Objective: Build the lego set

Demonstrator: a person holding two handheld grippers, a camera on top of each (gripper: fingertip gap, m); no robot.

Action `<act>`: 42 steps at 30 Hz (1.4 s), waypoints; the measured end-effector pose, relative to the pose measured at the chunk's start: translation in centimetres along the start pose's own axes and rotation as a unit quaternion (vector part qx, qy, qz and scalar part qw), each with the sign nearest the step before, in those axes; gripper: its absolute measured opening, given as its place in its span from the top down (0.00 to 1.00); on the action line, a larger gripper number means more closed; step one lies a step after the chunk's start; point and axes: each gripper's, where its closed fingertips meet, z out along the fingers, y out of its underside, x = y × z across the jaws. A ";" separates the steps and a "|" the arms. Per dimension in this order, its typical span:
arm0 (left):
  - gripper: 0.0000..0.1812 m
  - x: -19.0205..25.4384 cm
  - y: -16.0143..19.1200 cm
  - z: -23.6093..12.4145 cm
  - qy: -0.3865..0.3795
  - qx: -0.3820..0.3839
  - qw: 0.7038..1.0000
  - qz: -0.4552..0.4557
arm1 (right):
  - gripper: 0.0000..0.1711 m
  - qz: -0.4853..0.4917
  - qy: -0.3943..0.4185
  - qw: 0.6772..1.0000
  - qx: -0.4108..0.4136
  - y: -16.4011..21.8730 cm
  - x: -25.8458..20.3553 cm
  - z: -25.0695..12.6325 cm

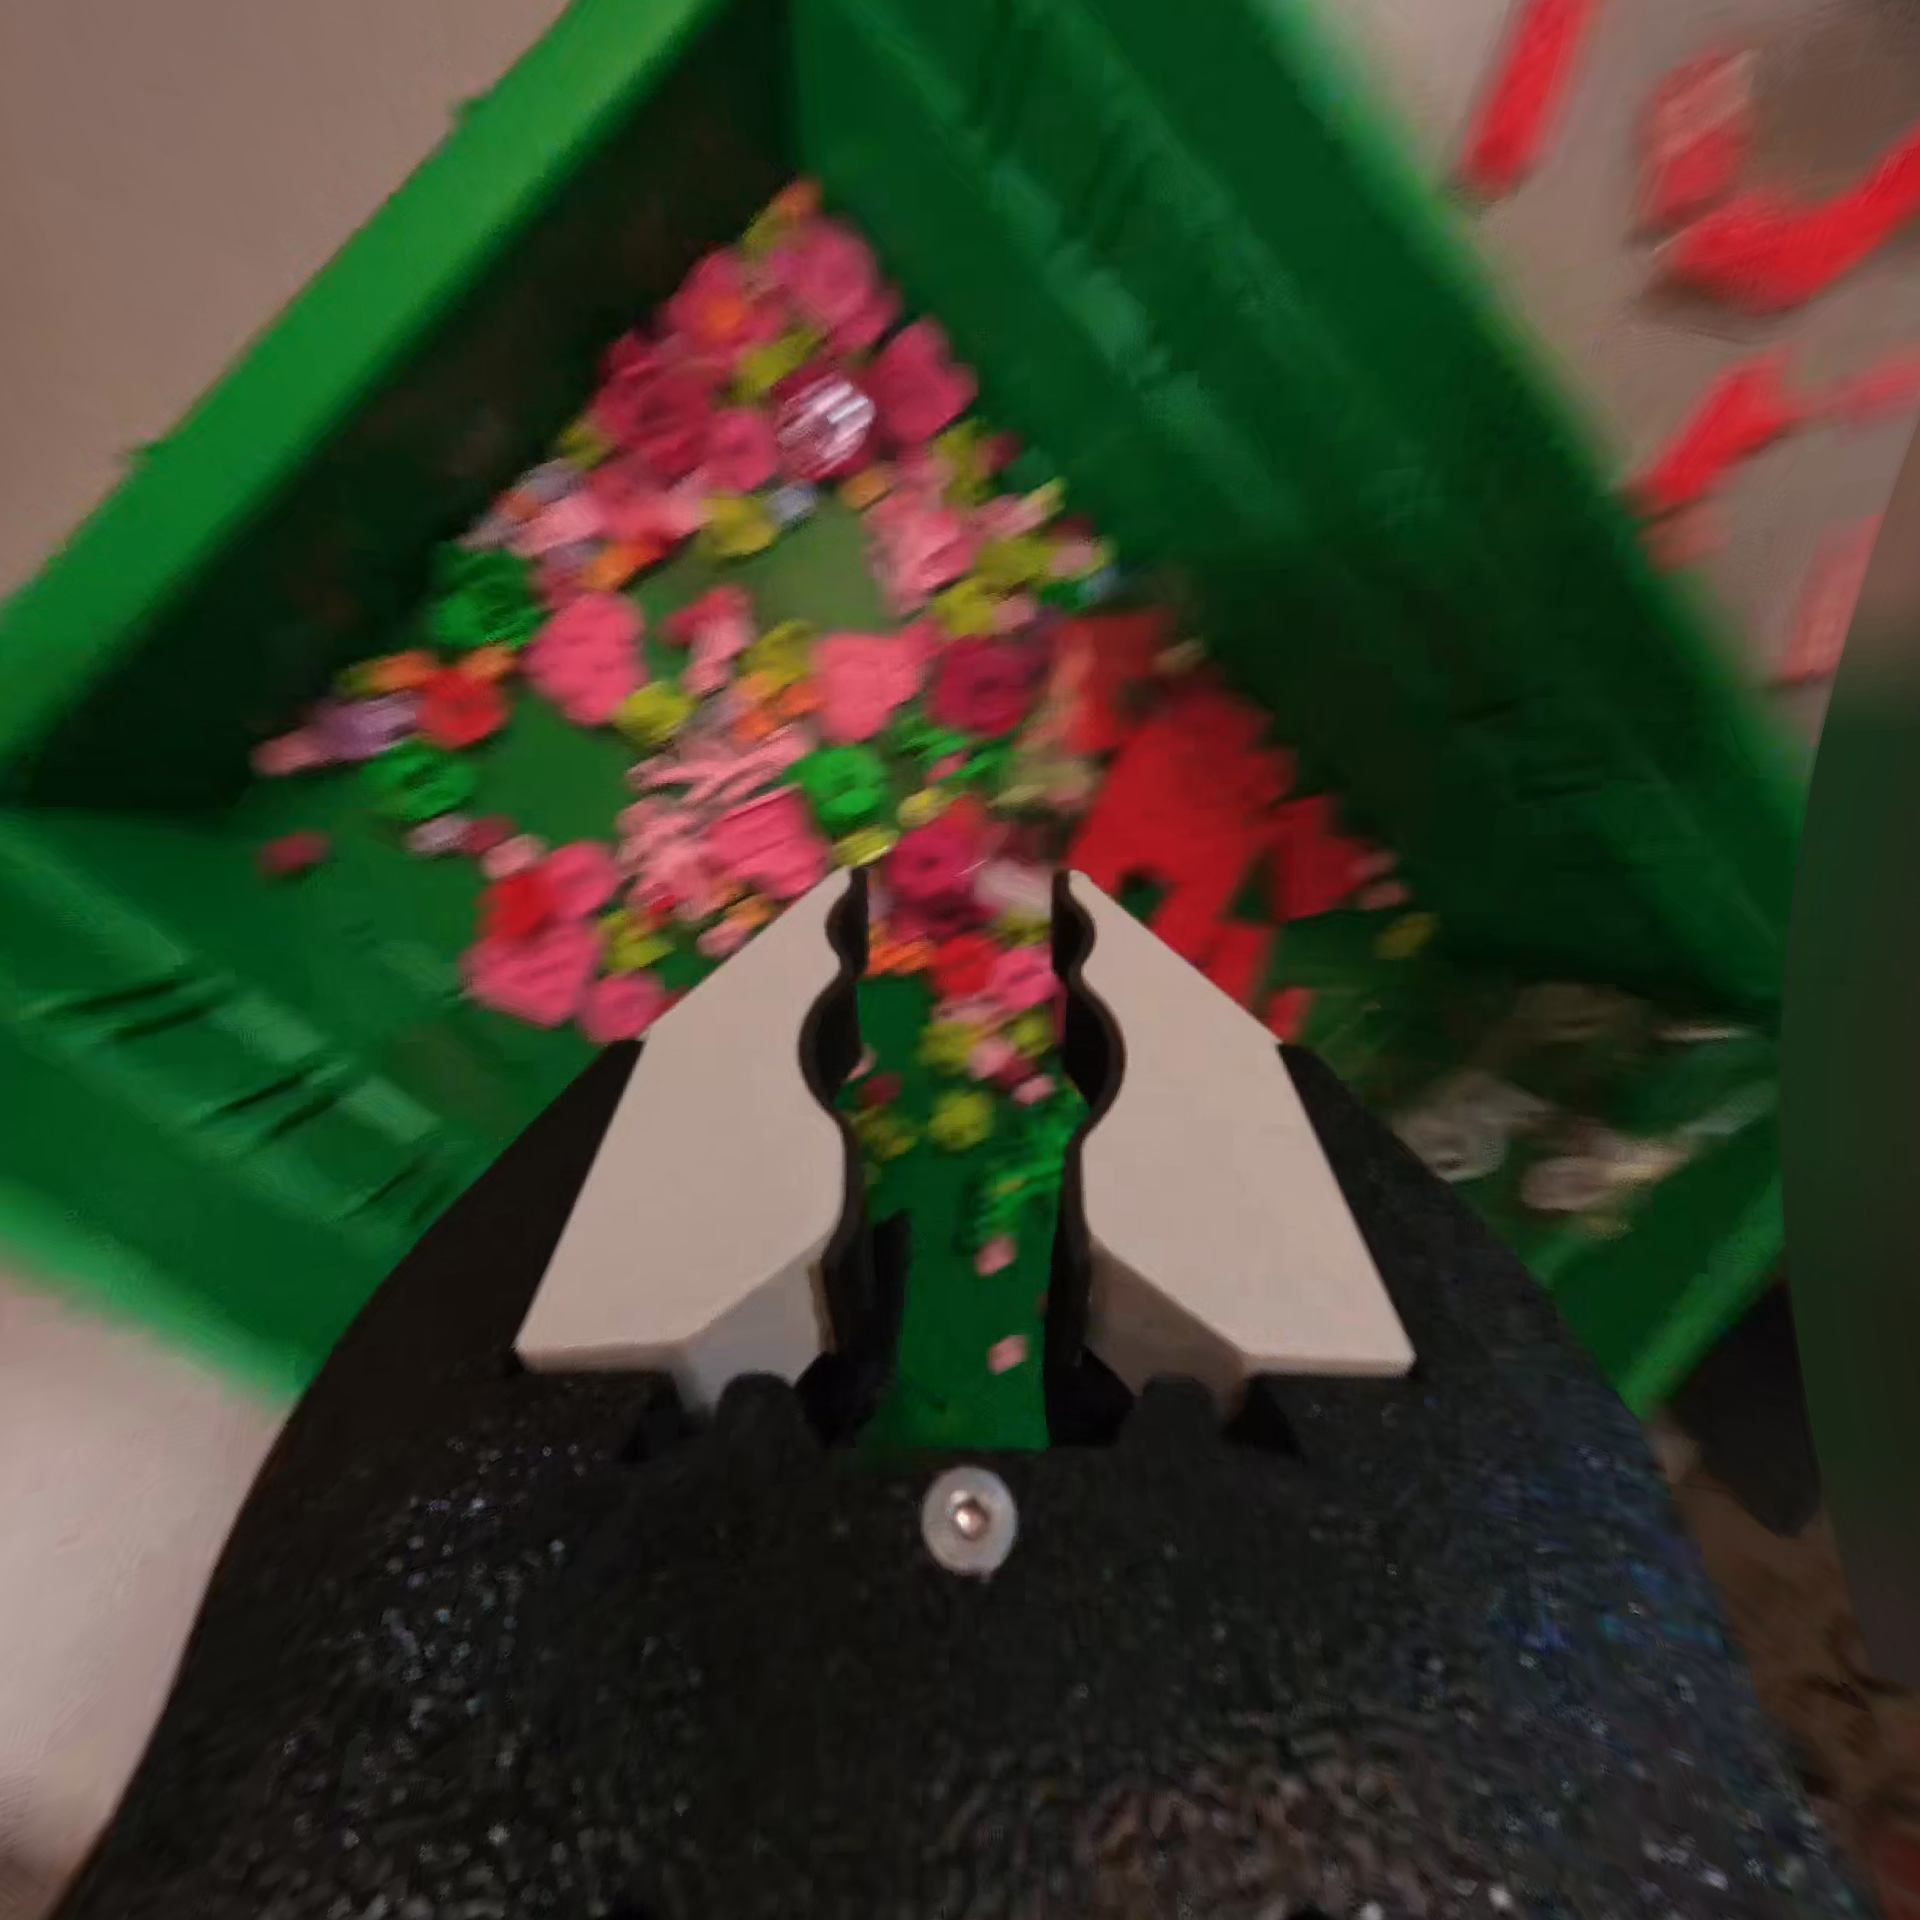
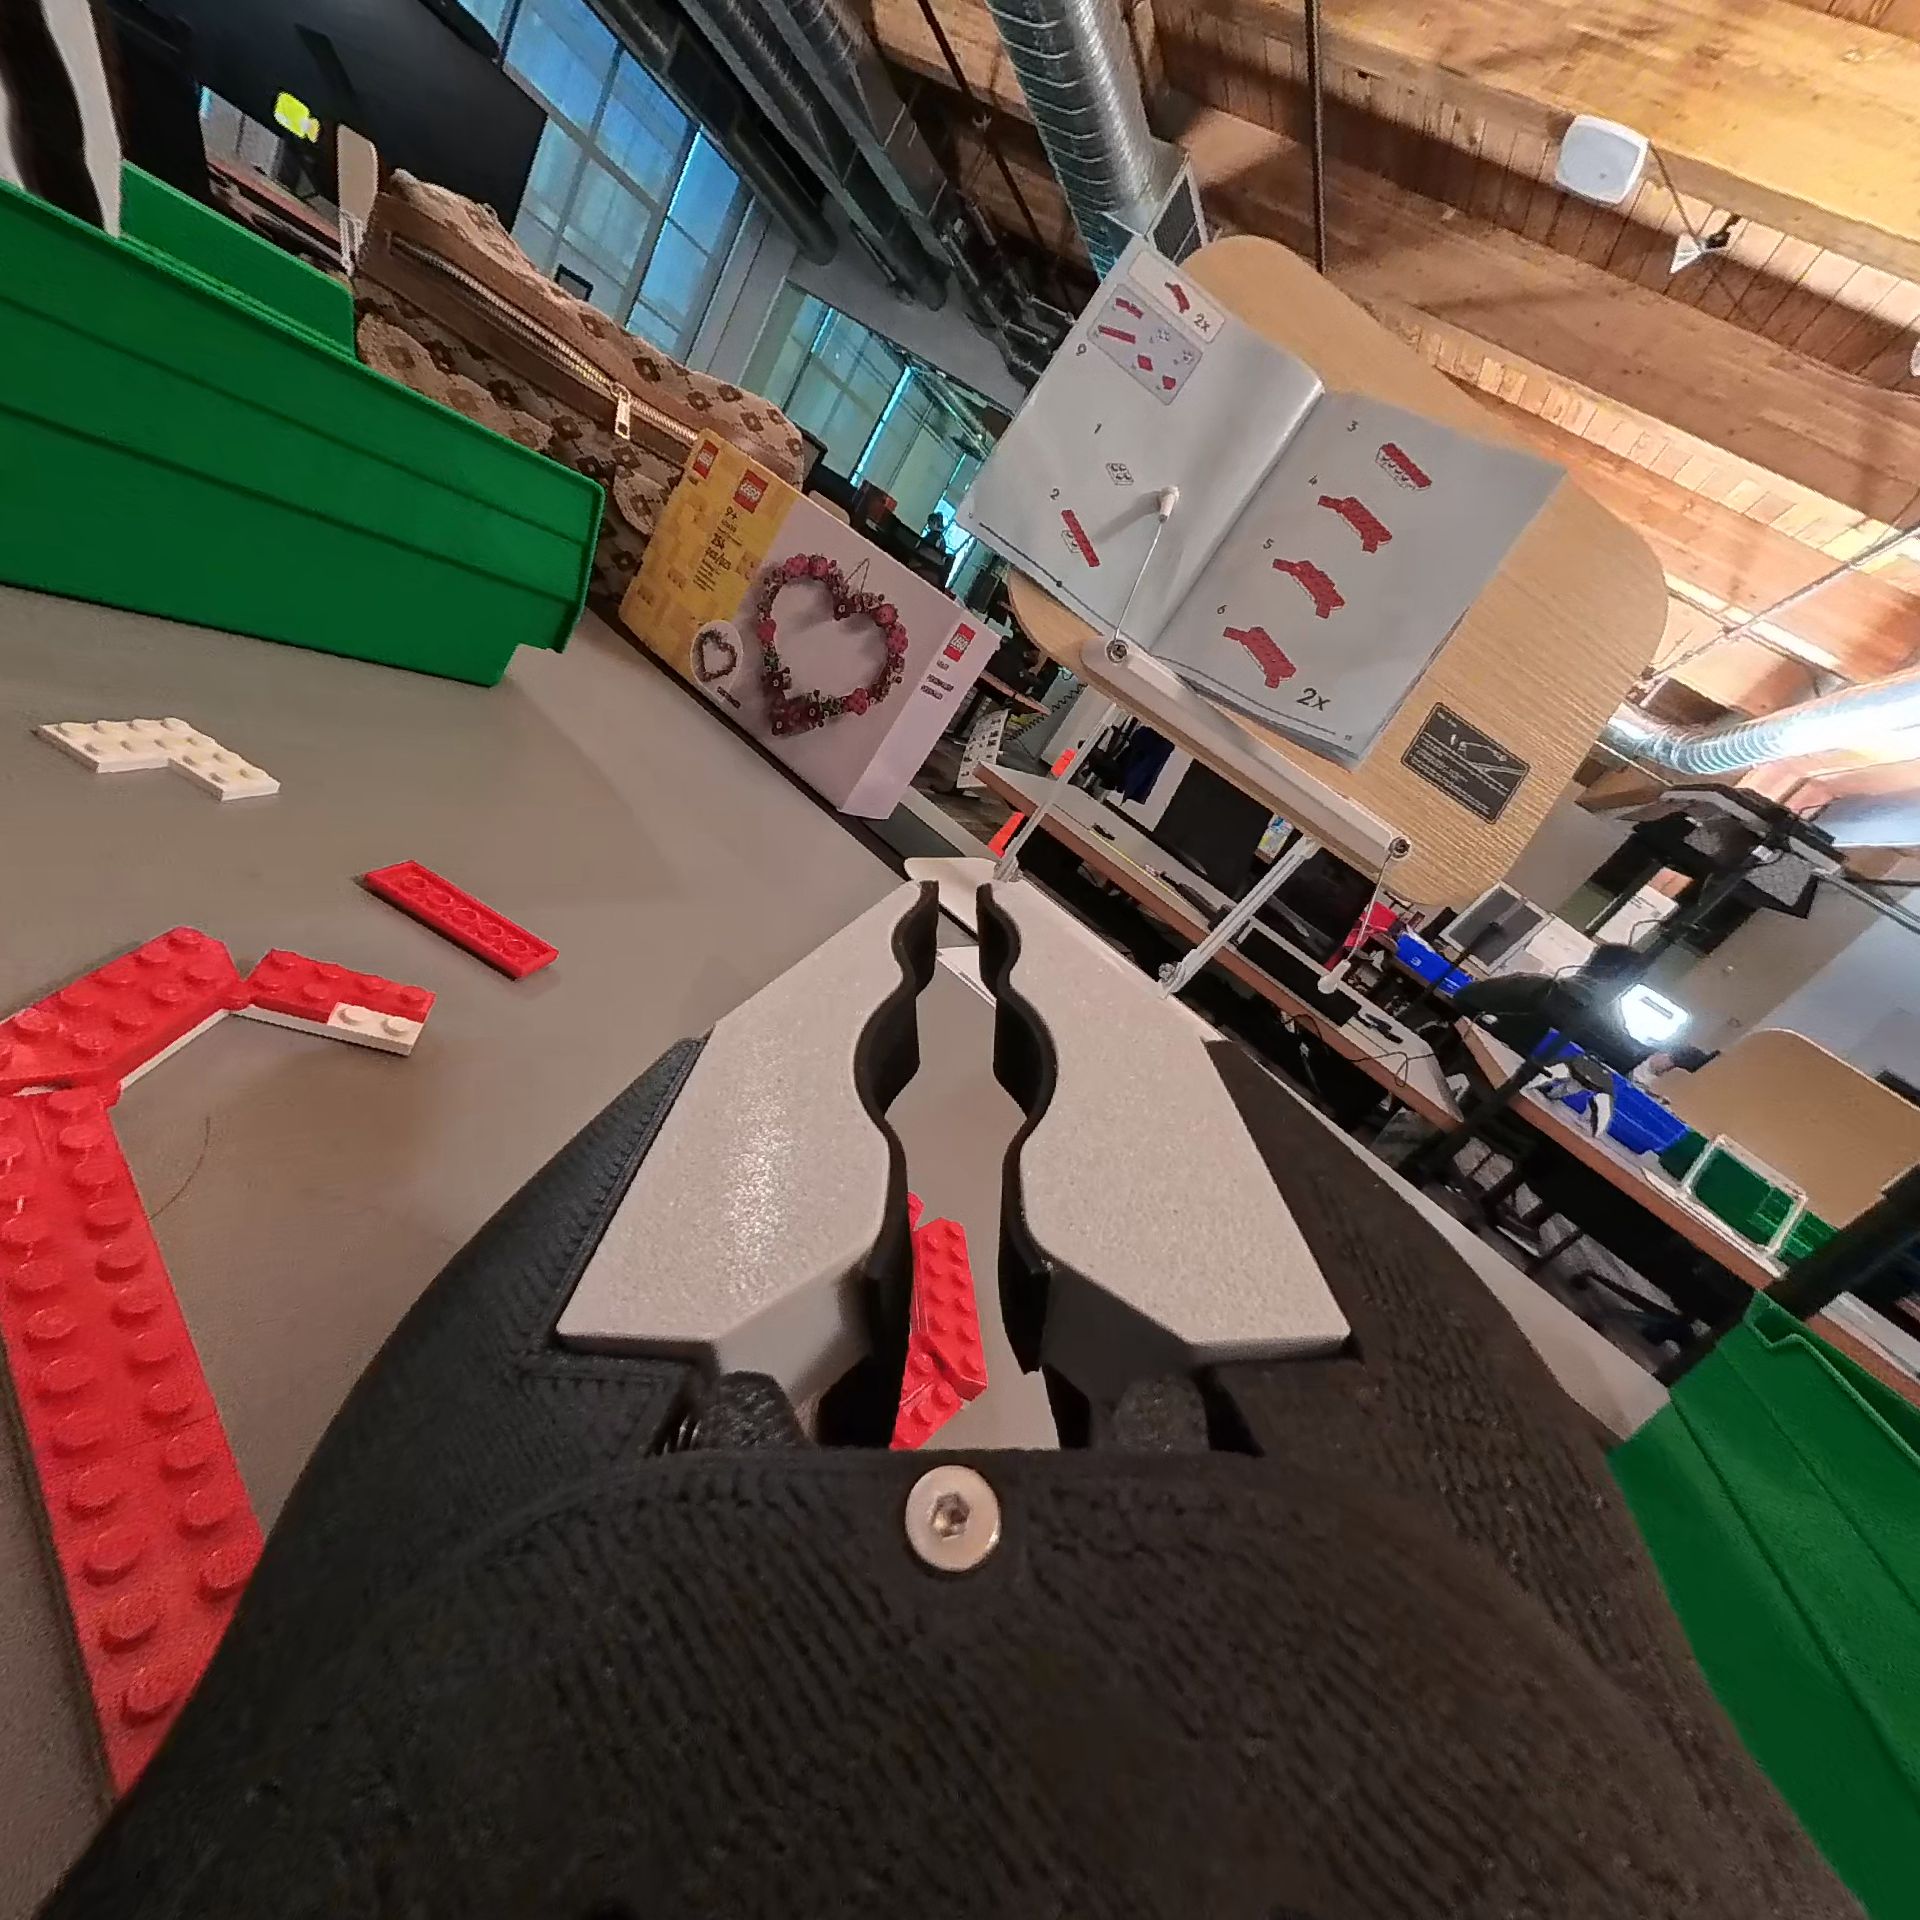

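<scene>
left gripper (image 1: pixel 961 883) fingers apart over one green bin (image 1: pixel 1195 312) – right gripper (image 2: pixel 958 894) nearly together, empty; one white plate (image 2: pixel 156 753), one loose red plate (image 2: pixel 460 918).

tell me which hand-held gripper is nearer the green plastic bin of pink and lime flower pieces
Left. The left hand-held gripper points down into the green plastic bin, its tips over the pieces. The right hand-held gripper is low over the grey table, by the red plates, apart from any bin.

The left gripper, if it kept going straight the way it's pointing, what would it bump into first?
Most likely the pile of small pink pieces lying in the green bin. The left gripper points down into it, jaws open and empty. The picture is blurred, so how far off the pile lies is unclear.
</scene>
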 end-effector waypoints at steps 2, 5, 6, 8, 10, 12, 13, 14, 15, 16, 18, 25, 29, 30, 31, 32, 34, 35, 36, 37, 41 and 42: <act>0.78 2.2 -1.5 0.3 0.083 0.039 0.995 -0.037 | 0.97 -0.001 -0.001 1.000 -0.001 0.0 -0.1 0.0; 0.77 0.8 -0.4 2.0 0.030 -0.008 1.000 0.000 | 0.97 -0.003 -0.002 1.000 -0.001 0.0 -0.1 0.0; 0.77 0.5 0.1 2.6 0.014 -0.031 0.999 0.016 | 0.97 -0.003 -0.002 1.000 -0.001 0.0 -0.1 0.0; 0.78 0.7 0.5 3.7 0.006 -0.049 0.998 0.031 | 0.97 -0.003 -0.002 1.000 -0.001 0.0 -0.1 0.0; 0.80 1.0 0.9 4.6 0.005 -0.063 0.997 0.051 | 0.97 -0.002 -0.003 1.000 -0.001 0.0 -0.1 0.0; 0.82 0.5 0.9 4.8 -0.019 -0.064 0.995 0.076 | 0.97 -0.003 -0.003 1.000 0.000 0.0 -0.1 0.0; 0.84 0.4 0.7 4.8 -0.029 -0.060 0.994 0.089 | 0.97 -0.002 -0.004 1.000 0.000 0.0 -0.2 0.0; 0.86 0.3 0.6 4.7 -0.037 -0.059 0.993 0.100 | 0.97 -0.002 -0.004 1.000 0.000 0.0 -0.2 0.0; 0.87 0.2 0.7 4.8 -0.040 -0.064 0.991 0.111 | 0.97 -0.002 -0.004 1.000 0.000 0.0 -0.2 0.0; 0.89 0.2 0.9 4.8 -0.041 -0.070 0.990 0.118 | 0.97 -0.002 -0.004 1.000 0.000 0.0 -0.2 0.0; 0.91 0.2 1.2 4.8 -0.042 -0.079 0.988 0.126 | 0.97 -0.002 -0.005 1.000 0.000 0.0 -0.2 0.0; 0.98 -3.3 -1.3 2.7 -0.130 -0.018 0.986 0.101 | 0.97 -0.002 -0.006 1.000 0.000 0.0 -0.2 0.0; 0.98 -5.8 -2.0 1.5 -0.194 -0.001 0.978 0.076 | 0.97 -0.003 -0.006 1.000 0.000 0.0 -0.2 0.0; 0.98 -6.3 -2.0 1.3 -0.209 -0.001 0.976 0.069 | 0.97 -0.003 -0.006 1.000 0.000 0.0 -0.2 0.0; 0.97 -6.7 -1.9 1.1 -0.220 -0.004 0.974 0.061 | 0.97 -0.003 -0.006 1.000 0.000 0.0 -0.2 0.0; 0.93 -6.9 -1.8 1.1 -0.223 -0.010 0.973 0.055 | 0.97 -0.003 -0.006 1.000 0.000 0.0 -0.2 0.0; 0.86 -5.9 -2.0 1.4 -0.197 -0.002 0.978 0.073 | 0.97 -0.003 -0.006 1.000 0.000 0.0 -0.2 0.0; 0.84 -5.0 -2.2 1.6 -0.176 0.006 0.981 0.087 | 0.97 -0.003 -0.006 1.000 0.000 0.0 -0.2 0.0; 0.84 -4.1 -2.4 1.6 -0.155 0.014 0.983 0.095 | 0.97 -0.003 -0.006 1.000 0.000 0.0 -0.2 0.0; 0.84 -3.3 -2.6 1.6 -0.132 0.019 0.986 0.098 | 0.97 -0.003 -0.007 1.000 0.000 0.0 -0.2 0.0; 0.86 0.5 -2.1 2.9 -0.023 0.009 0.993 0.111 | 0.97 -0.008 -0.009 1.000 -0.002 0.1 -0.4 0.1; 0.85 1.0 -1.9 3.3 -0.016 0.005 0.992 0.124 | 0.97 -0.009 -0.009 1.000 -0.003 0.1 -0.4 0.1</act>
